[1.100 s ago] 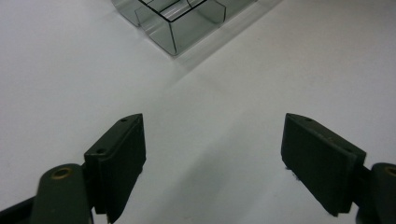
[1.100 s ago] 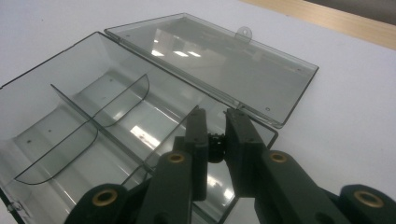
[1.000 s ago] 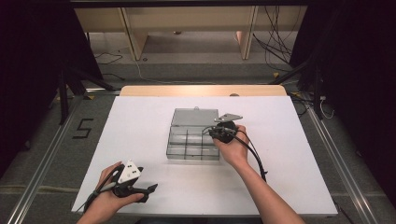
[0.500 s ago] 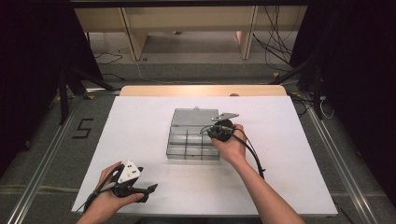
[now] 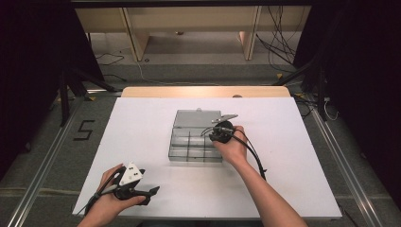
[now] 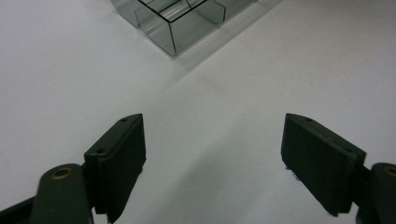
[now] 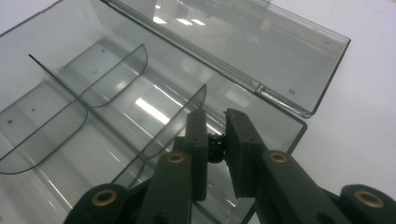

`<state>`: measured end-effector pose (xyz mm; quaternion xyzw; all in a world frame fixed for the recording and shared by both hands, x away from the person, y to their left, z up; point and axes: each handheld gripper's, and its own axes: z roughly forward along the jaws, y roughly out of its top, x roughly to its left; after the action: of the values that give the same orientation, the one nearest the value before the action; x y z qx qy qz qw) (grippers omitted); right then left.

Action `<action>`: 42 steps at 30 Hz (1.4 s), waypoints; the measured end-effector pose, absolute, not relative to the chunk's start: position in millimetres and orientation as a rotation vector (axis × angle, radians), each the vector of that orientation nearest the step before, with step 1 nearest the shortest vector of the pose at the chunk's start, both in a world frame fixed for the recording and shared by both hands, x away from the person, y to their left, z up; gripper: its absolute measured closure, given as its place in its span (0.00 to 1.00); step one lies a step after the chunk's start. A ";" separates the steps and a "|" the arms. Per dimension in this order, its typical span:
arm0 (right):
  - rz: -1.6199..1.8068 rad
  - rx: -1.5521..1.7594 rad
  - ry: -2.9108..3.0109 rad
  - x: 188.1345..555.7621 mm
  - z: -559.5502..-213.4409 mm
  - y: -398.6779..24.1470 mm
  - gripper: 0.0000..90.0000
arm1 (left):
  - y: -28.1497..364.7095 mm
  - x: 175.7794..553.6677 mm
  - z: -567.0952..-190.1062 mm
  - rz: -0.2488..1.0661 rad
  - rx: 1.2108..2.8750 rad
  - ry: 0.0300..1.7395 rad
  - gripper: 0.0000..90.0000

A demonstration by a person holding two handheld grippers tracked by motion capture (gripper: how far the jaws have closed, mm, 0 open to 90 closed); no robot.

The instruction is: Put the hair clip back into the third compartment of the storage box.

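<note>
The right gripper point(image 7: 215, 140) pinches a small black thing point(image 7: 215, 148) over the clear box point(image 5: 189, 142). The left gripper point(image 6: 212, 158) sits spread wide on the white table point(image 5: 142, 127).

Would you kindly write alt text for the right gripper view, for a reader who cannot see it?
The right gripper has its black jaws nearly closed on a small dark object, above a clear plastic organizer box with curved dividers. The box's lid lies open behind it on the white table.
</note>
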<state>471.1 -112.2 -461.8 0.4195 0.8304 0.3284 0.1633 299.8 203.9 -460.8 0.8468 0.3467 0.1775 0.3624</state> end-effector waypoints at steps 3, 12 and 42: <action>0.927 1.201 2.375 472.0 -463.6 -111.9 0.89 | 203.9 299.9 -460.9 0.457 2.181 0.892 0.24; 0.897 1.207 2.400 473.9 -466.5 -111.9 0.88 | 203.7 299.8 -460.7 0.457 2.181 0.892 0.24; 0.966 1.204 2.366 468.5 -455.8 -115.4 0.72 | 203.4 299.7 -460.9 0.457 2.178 0.891 0.24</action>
<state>468.5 -115.4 -455.8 0.4209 0.8270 0.3376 0.1576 299.7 203.4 -460.9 0.8464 0.3464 0.1775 0.3635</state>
